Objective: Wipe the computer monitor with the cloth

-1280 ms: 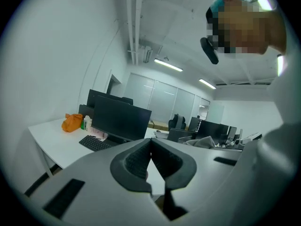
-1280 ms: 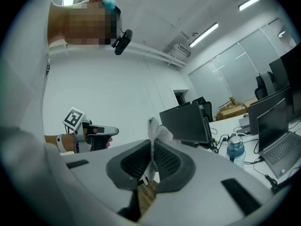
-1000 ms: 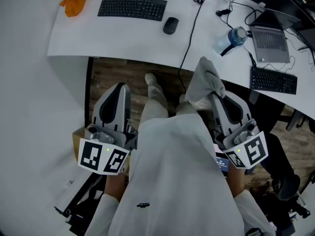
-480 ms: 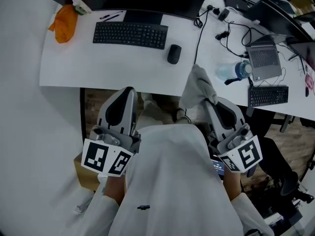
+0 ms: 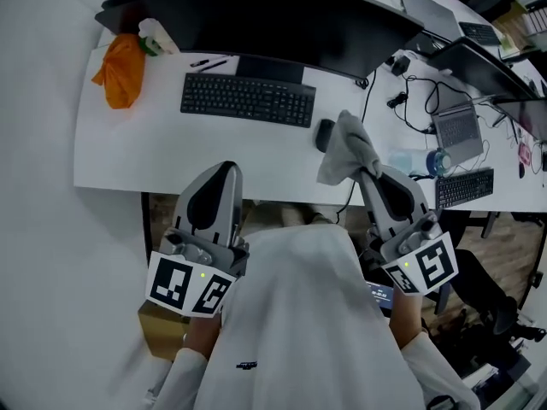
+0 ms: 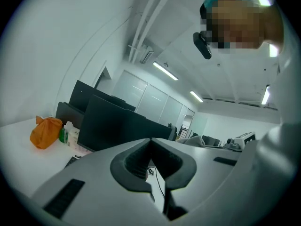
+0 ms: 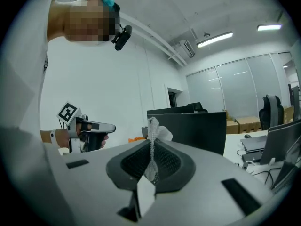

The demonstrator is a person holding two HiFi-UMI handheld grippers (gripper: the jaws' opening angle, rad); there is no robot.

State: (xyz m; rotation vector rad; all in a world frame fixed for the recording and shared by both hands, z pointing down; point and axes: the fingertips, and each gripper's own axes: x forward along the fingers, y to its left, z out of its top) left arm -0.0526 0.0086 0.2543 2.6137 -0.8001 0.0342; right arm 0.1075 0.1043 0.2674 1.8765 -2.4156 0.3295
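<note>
A wide dark computer monitor point(image 5: 273, 20) stands at the back of the white desk point(image 5: 128, 152); it also shows in the left gripper view point(image 6: 117, 124) and the right gripper view point(image 7: 200, 128). My right gripper point(image 5: 369, 171) is shut on a grey cloth point(image 5: 346, 148), which sticks up from between the jaws point(image 7: 153, 140), over the desk's front edge near the mouse. My left gripper point(image 5: 214, 186) is held low at the desk's front edge, jaws shut with nothing between them point(image 6: 150, 161). Both are well short of the screen.
A black keyboard point(image 5: 248, 99) and mouse point(image 5: 325, 135) lie in front of the monitor. An orange bag point(image 5: 120, 71) and a small bottle point(image 5: 154, 34) sit at the left. A laptop point(image 5: 457, 131), cables, a water bottle point(image 5: 427, 162) and a second keyboard point(image 5: 466, 186) crowd the right desk.
The view has lifted and moved toward the desk, bringing the monitor into sight. Both grippers have advanced from over the legs to the desk's front edge, the cloth still held.
</note>
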